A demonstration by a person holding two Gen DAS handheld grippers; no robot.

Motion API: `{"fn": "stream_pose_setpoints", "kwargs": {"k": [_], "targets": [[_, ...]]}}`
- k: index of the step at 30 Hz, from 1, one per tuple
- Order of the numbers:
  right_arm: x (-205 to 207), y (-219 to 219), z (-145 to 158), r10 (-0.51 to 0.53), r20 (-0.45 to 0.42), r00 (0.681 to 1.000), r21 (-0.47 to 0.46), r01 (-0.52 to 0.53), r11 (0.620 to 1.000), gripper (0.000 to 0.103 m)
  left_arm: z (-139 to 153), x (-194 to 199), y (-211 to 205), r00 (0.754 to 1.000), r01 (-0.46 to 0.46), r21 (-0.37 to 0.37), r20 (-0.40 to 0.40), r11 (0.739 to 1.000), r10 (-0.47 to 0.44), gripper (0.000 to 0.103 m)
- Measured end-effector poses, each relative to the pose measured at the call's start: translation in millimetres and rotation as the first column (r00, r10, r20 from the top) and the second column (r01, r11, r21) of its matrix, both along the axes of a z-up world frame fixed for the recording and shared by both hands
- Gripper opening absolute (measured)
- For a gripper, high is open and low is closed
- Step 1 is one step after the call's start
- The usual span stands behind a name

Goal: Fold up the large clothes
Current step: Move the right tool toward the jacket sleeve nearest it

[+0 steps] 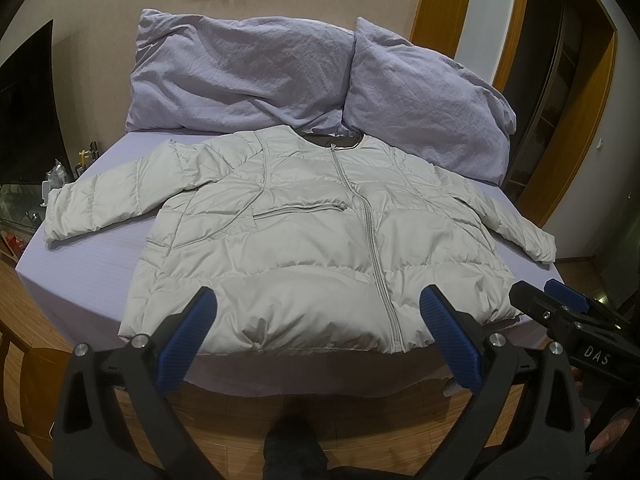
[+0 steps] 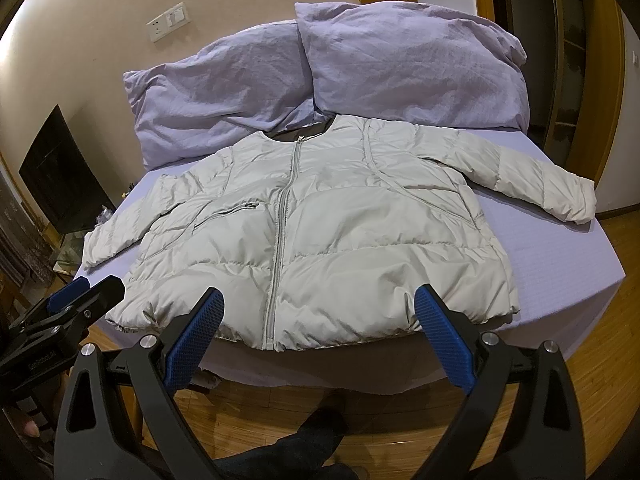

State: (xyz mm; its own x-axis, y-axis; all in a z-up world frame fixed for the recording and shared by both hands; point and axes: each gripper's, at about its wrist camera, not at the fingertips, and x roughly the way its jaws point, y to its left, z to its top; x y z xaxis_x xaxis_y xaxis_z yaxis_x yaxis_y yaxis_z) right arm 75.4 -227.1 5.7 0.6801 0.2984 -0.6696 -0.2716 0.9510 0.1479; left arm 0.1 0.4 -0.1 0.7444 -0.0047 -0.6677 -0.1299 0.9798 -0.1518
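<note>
On the lilac-sheeted bed (image 1: 80,280), the pale grey quilted puffer jacket (image 1: 312,248) lies flat, front up and zipped, collar toward the two lilac pillows (image 1: 240,76), hem at the near edge, sleeves spread out sideways. The left tongs (image 1: 316,320) hover wide apart and empty just short of the hem, left of the zip; the right tongs (image 2: 316,316) hover likewise, equally wide, nearer the hem's right part. The jacket's long sleeve-to-sleeve axis runs across both, so each hand is nearest its own side.

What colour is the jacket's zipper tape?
Grey, slightly darker than the pale off-white jacket; the zipper shows best in the right wrist view.
</note>
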Motion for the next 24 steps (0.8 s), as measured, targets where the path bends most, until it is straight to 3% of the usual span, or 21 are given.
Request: {"fn": "stream_pose_setpoints", "kwargs": {"k": [14,24], "targets": [[17,-8,-7,-0.02,-0.001,1.0,0.009,0.02,1.0,0.098,-4,17,7,1.0,-0.004,-0.012,-0.024,1.0,0.004,0.101],[85,-63,-22,-0.183,-0.062,0.981,-0.016,0.182,0.983,0.098,-15,58,20,0.997,-0.029,0.049,-0.068,0.998,0.033,0.101]]}}
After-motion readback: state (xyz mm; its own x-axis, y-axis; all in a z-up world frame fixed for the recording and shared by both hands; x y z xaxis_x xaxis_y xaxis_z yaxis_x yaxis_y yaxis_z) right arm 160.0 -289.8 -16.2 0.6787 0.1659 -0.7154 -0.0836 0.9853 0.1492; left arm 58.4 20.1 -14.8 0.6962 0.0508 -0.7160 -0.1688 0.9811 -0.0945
